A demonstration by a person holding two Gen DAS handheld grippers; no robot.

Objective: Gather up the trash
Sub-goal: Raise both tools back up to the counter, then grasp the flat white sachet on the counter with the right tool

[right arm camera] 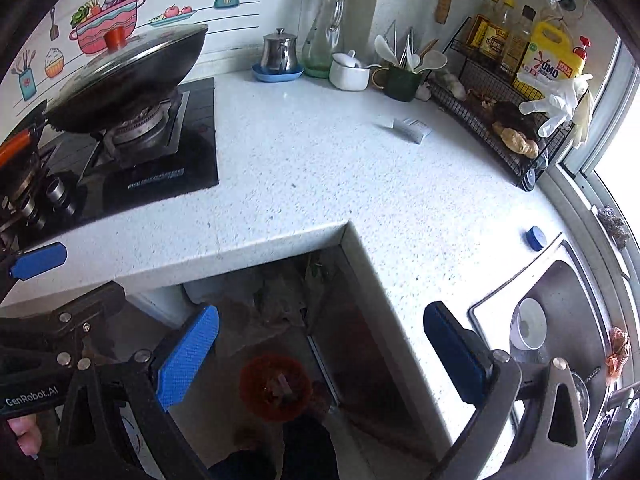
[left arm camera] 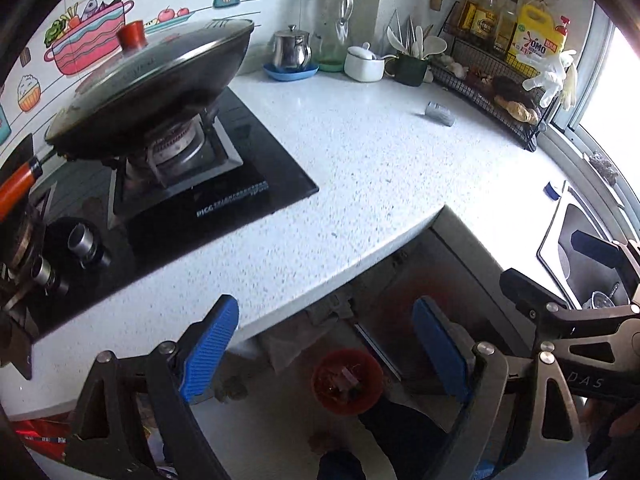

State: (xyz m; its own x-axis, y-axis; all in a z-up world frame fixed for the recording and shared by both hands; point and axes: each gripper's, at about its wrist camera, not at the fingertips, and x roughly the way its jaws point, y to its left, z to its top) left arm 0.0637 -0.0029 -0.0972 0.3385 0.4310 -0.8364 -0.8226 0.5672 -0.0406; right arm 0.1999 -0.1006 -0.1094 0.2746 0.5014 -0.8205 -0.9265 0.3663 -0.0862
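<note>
A small crumpled silver wrapper (left arm camera: 440,113) (right arm camera: 412,130) lies on the white speckled counter (left arm camera: 360,184) near the wire rack. A blue bottle cap (right arm camera: 536,238) (left arm camera: 552,191) sits on the counter beside the sink. On the floor below the counter's inner corner stands a red bin (left arm camera: 347,380) (right arm camera: 276,388) with scraps in it. My left gripper (left arm camera: 326,346) hangs open and empty above the bin, off the counter's edge. My right gripper (right arm camera: 322,356) is also open and empty, high over the bin and the counter corner. Both are well apart from the wrapper and the cap.
A lidded wok (left arm camera: 152,92) sits on the gas stove at the left. A kettle (right arm camera: 278,54), a glass jug, a utensil cup and a wire rack (right arm camera: 500,120) of bottles line the back. The sink (right arm camera: 560,300) holds a white bowl (right arm camera: 530,324). A person's dark-clad legs stand by the bin.
</note>
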